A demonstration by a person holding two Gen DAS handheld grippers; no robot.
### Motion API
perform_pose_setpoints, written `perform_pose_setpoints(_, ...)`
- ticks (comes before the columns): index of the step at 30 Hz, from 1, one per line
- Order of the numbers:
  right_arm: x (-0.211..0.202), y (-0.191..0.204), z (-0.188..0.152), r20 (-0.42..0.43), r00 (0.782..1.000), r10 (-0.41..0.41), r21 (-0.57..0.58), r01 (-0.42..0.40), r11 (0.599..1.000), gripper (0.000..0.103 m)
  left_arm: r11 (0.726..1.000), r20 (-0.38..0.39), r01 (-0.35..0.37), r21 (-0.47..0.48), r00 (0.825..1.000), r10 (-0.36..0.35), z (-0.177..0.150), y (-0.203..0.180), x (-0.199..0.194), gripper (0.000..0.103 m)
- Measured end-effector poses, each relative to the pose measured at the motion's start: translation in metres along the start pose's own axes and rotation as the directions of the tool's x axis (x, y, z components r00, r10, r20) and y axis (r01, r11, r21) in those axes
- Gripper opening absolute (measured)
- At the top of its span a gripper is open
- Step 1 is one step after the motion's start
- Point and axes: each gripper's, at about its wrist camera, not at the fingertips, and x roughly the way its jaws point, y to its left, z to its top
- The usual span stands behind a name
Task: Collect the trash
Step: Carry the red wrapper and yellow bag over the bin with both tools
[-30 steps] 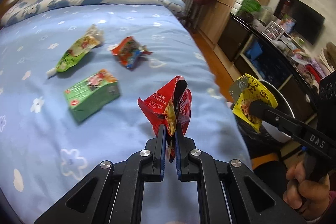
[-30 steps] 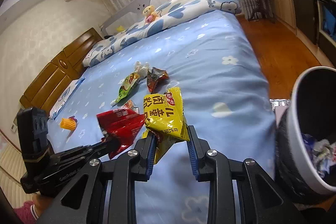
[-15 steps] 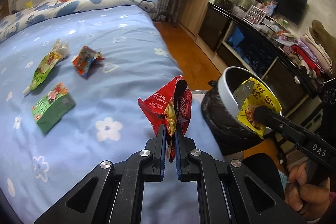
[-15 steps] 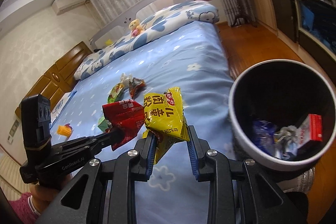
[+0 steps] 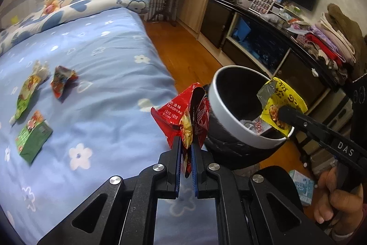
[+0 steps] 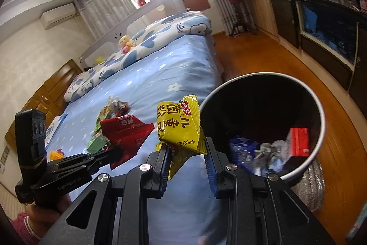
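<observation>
Trash is partly collected: the white-rimmed black bin [image 6: 320,121] beside the bed already holds scraps, your left gripper [image 5: 186,148] pinches a crumpled red snack wrapper [image 5: 181,110], your right gripper [image 6: 187,154] a yellow snack packet [image 6: 181,125], and a green carton [image 5: 32,136] and two wrappers remain on the blue floral bedsheet [image 5: 103,56].

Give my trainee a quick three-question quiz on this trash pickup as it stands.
1. True or false: the left claw is shut on a red wrapper.
2. What colour packet sits in the right claw? A) green B) yellow C) blue
3. Fill in: in the left view, the yellow packet hangs over the ____.

Key: 1 true; 2 B; 3 trash bin.
</observation>
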Motion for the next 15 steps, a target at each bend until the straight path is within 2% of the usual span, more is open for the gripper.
perform_pose_setpoints(15, -0.012, -0.034, 0.013, 0.011, 0.998, -0.065, 0.025, 0.065, 0.998, 0.028, 0.997, -0.012, 0.035, 0.071, 0.999, -0.034, 0.022, -0.030, 0.027, 0.006)
